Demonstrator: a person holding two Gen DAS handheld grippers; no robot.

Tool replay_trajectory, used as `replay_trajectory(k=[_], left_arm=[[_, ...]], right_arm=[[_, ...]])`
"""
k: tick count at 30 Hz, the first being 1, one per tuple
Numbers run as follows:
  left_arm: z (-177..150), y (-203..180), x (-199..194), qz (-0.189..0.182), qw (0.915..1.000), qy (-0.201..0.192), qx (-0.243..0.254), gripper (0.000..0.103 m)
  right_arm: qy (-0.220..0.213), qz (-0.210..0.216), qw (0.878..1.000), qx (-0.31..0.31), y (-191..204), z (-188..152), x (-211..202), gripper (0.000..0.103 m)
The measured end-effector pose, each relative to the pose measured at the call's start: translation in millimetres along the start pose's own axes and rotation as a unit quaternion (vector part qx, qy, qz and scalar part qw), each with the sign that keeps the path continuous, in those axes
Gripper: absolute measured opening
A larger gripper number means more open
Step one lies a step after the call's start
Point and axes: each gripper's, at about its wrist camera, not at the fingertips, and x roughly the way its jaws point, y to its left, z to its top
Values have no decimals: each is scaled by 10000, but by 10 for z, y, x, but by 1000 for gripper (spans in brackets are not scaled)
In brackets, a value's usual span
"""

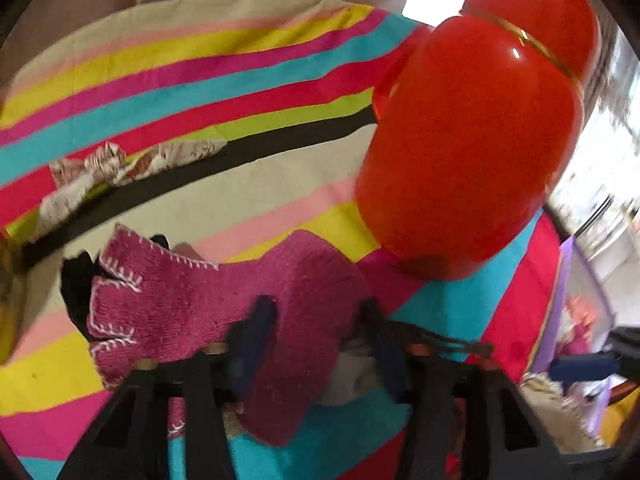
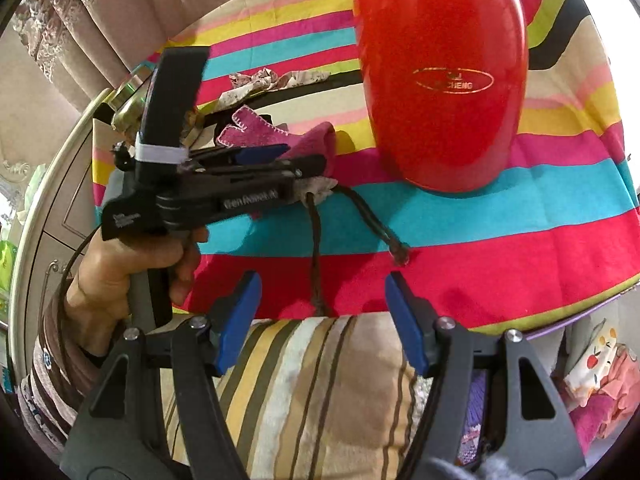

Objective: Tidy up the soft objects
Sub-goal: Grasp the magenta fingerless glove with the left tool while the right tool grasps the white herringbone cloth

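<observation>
A pink knitted glove (image 1: 192, 300) with white stitching lies on the striped tablecloth (image 1: 200, 92). My left gripper (image 1: 318, 320) straddles its cuff, and the wool fills the gap and meets both blue pads. Seen from the right wrist, a hand holds that left gripper (image 2: 308, 156) low over the glove (image 2: 276, 136), on top of a small drawstring pouch (image 2: 316, 194). My right gripper (image 2: 322, 312) hangs open and empty at the table's near edge, over a striped cushion (image 2: 320, 380).
A tall red jar (image 2: 440, 80) stands just right of the glove. A crumpled patterned cloth (image 1: 120, 164) lies further back, and a black item (image 1: 78, 288) peeks from under the glove. Dark cords (image 2: 360, 208) trail across the cloth. Folded fabrics (image 2: 600, 380) sit below the table's right side.
</observation>
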Motion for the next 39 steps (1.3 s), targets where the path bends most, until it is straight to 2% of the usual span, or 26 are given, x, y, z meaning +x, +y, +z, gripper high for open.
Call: replay_trajectory(k=[2, 4, 7, 11, 18, 29, 36, 37, 39], left_arm=[[-5, 89, -28, -197, 9996, -78, -187, 33], [-18, 172, -58, -378, 9985, -112, -388, 31], [-27, 289, -142, -844, 9929, -236, -806, 30], [-58, 476, -276, -963, 9876, -478, -1147, 19], [-151, 750, -696, -1288, 9696, -1217, -1687, 17], [-208, 1018, -1253, -1473, 9401, -2311, -2027, 17], [-236, 1121, -1398, -1397, 9317, -2624, -2086, 16], [-241, 1135, -1393, -1396, 9312, -2627, -2104, 16], [-248, 1155, -1378, -1388, 9308, -2622, -2137, 17]], right_arm=[[39, 3, 10000, -1, 3, 20, 39, 68], [67, -4, 10000, -23, 17, 40, 83, 68], [93, -26, 9999, -97, 62, 78, 136, 68], [129, -95, 9996, -230, 147, 142, 235, 68], [120, -292, 9975, -637, 327, 283, 384, 68], [239, -678, 9864, -1480, 673, 563, 798, 68], [414, -813, 9799, -1776, 836, 668, 1113, 68], [423, -851, 9791, -1796, 846, 674, 1145, 66], [479, -913, 9784, -1794, 842, 699, 1215, 55]])
